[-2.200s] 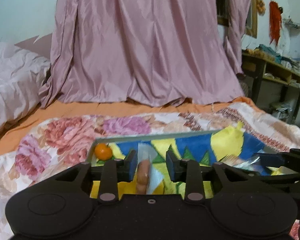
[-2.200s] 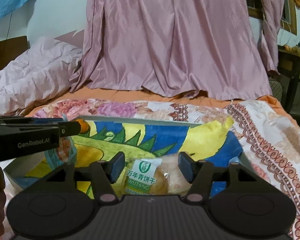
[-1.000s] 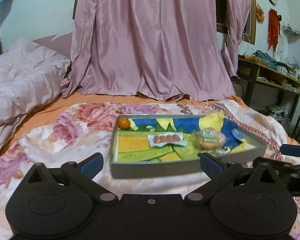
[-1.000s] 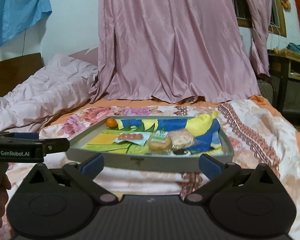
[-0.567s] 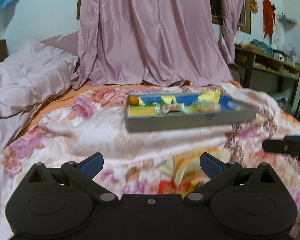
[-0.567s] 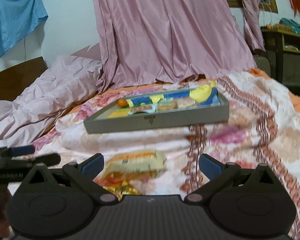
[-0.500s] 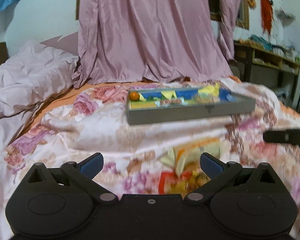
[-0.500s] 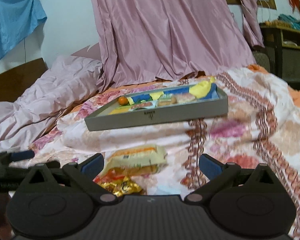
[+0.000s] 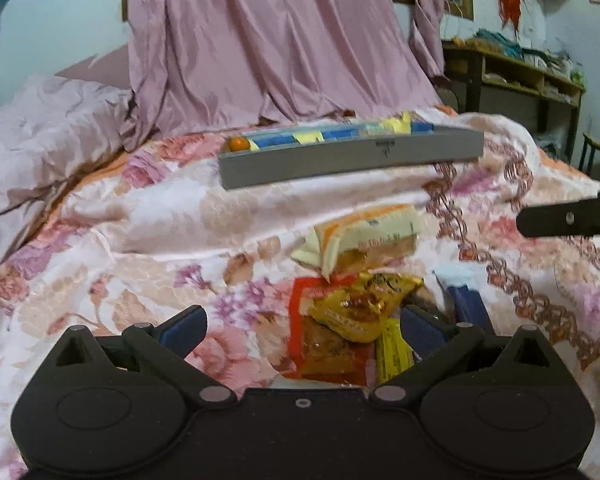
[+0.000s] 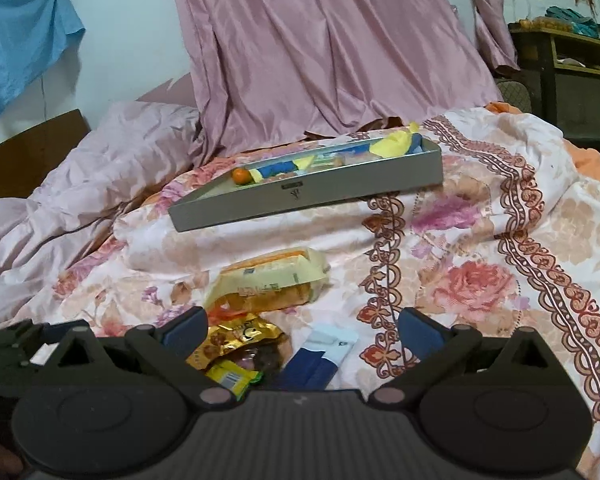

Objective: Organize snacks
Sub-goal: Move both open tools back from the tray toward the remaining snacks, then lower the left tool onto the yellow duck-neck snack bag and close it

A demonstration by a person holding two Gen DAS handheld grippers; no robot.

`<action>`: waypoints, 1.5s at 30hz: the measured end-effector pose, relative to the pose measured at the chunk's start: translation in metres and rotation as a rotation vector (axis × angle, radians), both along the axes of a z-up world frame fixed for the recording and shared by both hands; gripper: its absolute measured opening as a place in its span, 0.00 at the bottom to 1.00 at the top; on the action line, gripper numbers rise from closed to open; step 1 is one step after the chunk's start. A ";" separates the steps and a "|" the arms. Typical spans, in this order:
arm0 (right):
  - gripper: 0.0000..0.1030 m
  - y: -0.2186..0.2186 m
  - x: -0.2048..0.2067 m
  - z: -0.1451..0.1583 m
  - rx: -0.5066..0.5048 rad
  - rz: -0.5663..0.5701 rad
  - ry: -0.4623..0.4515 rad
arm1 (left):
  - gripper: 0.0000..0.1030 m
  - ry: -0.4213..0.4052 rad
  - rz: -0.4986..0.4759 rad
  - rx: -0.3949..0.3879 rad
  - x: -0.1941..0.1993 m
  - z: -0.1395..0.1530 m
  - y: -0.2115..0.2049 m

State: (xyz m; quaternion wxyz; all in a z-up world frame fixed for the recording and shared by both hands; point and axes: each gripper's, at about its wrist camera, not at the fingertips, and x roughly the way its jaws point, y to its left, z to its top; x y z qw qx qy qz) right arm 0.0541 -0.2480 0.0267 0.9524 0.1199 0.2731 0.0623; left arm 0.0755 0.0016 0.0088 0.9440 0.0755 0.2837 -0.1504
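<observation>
A grey tray (image 9: 352, 158) (image 10: 308, 196) rests on the floral bedspread, holding an orange (image 9: 238, 144) (image 10: 241, 176) and wrapped snacks. Nearer to me lies a loose pile: a pale yellow-orange packet (image 9: 364, 236) (image 10: 272, 276), a gold foil bag (image 9: 360, 304) (image 10: 236, 338), a red packet (image 9: 324, 344), a small yellow packet (image 10: 230, 378) and a blue-and-white packet (image 10: 320, 356). My left gripper (image 9: 304, 326) stands open just over the gold bag and red packet. My right gripper (image 10: 302, 326) is open above the blue-and-white packet. Neither holds anything.
A rumpled pink duvet (image 9: 40, 140) (image 10: 80, 184) fills the left side of the bed. A pink curtain (image 9: 276, 40) hangs behind the tray. A wooden shelf unit (image 9: 520, 80) stands at the right. The right gripper's finger (image 9: 568, 220) crosses the left wrist view.
Both grippers let go of snacks in the tray, opened, and pulled back and down to the loose pile near the bed's front; the tray now sits farther away.
</observation>
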 end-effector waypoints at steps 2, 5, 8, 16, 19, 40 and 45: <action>1.00 -0.001 0.001 -0.003 0.009 -0.008 0.005 | 0.99 0.011 -0.008 0.001 0.005 -0.004 -0.004; 1.00 -0.002 0.004 -0.006 0.012 -0.013 0.020 | 0.99 0.027 -0.003 -0.002 0.013 -0.008 -0.008; 1.00 -0.003 0.004 -0.007 0.011 -0.020 0.028 | 0.99 0.040 0.007 -0.016 0.017 -0.009 -0.008; 1.00 -0.006 0.005 -0.009 0.016 -0.037 0.041 | 0.99 0.049 -0.046 -0.007 0.036 -0.014 -0.023; 1.00 -0.007 0.006 -0.009 0.019 -0.044 0.043 | 0.99 0.053 -0.077 -0.001 0.039 -0.017 -0.032; 1.00 -0.015 0.011 -0.014 0.048 -0.079 0.071 | 0.97 0.125 -0.108 -0.010 0.085 -0.045 -0.044; 1.00 -0.016 0.012 -0.015 0.051 -0.078 0.072 | 0.91 0.145 -0.166 -0.008 0.092 -0.053 -0.051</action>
